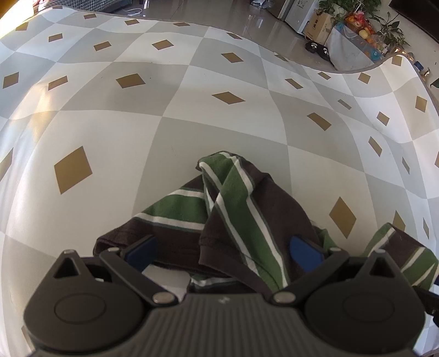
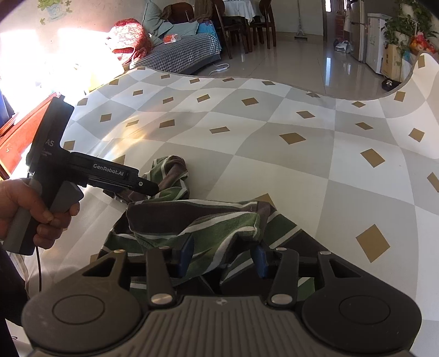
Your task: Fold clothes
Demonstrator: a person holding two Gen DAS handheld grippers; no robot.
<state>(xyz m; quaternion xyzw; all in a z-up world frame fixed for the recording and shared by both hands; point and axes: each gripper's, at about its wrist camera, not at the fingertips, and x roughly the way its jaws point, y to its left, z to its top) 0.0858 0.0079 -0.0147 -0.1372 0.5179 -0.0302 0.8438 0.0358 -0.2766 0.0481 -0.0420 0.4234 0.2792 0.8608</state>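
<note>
A brown garment with green and white stripes (image 1: 247,208) lies crumpled on the checked tablecloth (image 1: 137,109). My left gripper (image 1: 223,251) is open, its blue pads far apart on either side of the cloth's near folds. In the right wrist view, my right gripper (image 2: 222,261) has its pads drawn in on a thick bunch of the garment (image 2: 208,219), which fills the gap between them. The left gripper (image 2: 152,189), held by a person's hand (image 2: 35,203), touches the garment's far end. The cloth under both grippers is hidden.
The table's curved far edge (image 2: 247,78) drops to a shiny tiled floor. Beyond it stand a sofa (image 2: 178,52), dining chairs (image 2: 247,24), cardboard boxes with plants (image 1: 323,22) and black slippers (image 1: 318,48). Bare tablecloth stretches ahead and to the right.
</note>
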